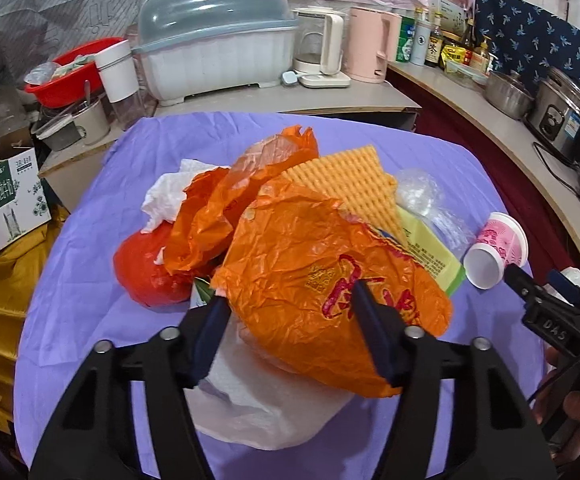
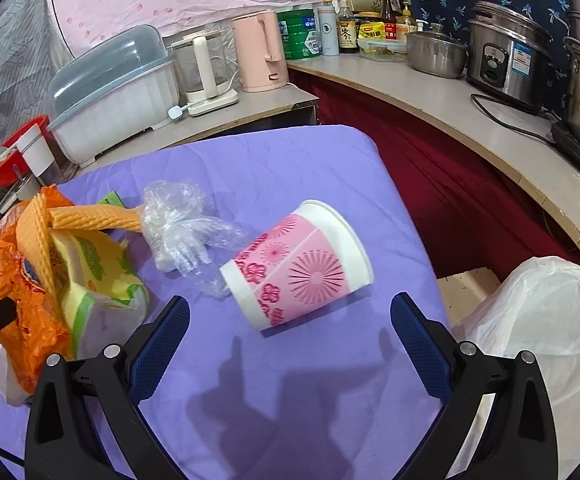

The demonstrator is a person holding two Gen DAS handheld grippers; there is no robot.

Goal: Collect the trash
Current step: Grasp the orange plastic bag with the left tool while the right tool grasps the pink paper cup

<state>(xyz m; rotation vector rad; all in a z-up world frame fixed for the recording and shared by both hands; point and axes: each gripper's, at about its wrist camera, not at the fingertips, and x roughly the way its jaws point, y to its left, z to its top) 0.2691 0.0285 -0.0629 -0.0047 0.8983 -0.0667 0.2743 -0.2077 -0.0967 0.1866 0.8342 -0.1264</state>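
Left wrist view: the left claw (image 1: pixel 290 316) is clenched on the orange bag (image 1: pixel 309 280), light, soft, crinkly. The right claw (image 2: pixel 290 334), released, faces the cup (image 2: pixel 297 264) at 12 o'clock; its crushable wall is best pinched mid-body.

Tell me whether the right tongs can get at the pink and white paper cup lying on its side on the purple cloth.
Probably yes. The right tongs stand open just short of the pink and white paper cup, with only bare purple cloth between. The crumpled clear plastic wrap lies beside the cup's base, not in the way.
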